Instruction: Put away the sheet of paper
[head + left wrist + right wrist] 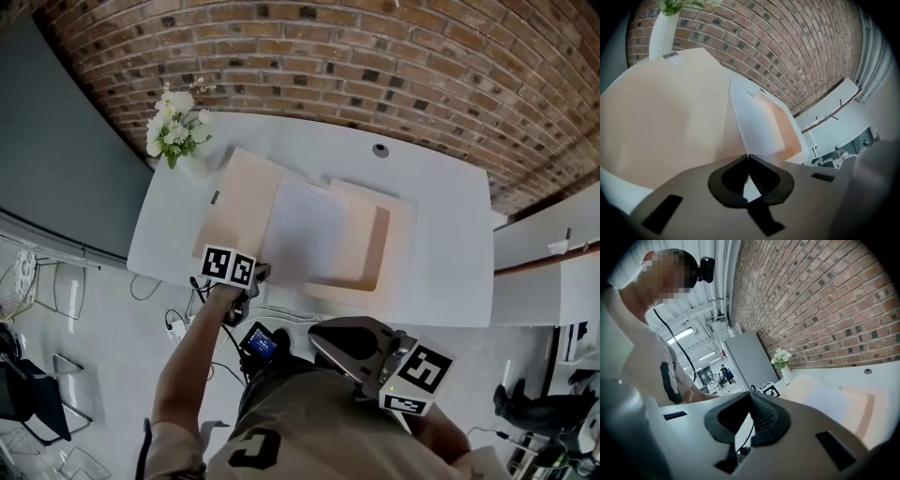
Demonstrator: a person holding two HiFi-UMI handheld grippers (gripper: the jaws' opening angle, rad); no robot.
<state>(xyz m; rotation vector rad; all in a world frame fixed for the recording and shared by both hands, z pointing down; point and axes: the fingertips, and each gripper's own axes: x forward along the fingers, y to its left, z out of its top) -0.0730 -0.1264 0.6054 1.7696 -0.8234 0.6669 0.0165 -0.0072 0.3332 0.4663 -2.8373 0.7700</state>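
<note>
An open tan folder [242, 199] lies on the white table [441, 234], with the white sheet of paper [305, 230] resting across its middle. At the table's front edge, my left gripper [260, 275] is shut on the sheet's near edge. In the left gripper view the sheet [757, 124] runs thin and edge-on into the closed pads of the left gripper [749, 158], beside the folder's left flap [670, 112]. My right gripper [330, 345] hangs off the table by the person's body. The right gripper [751, 393] is shut with nothing between its pads.
A white vase of flowers [176, 127] stands at the table's back left corner, next to the folder. A small round grommet [380, 149] sits near the back edge. Behind the table rises a brick wall [375, 56]. Cables and a small device [261, 343] lie on the floor below.
</note>
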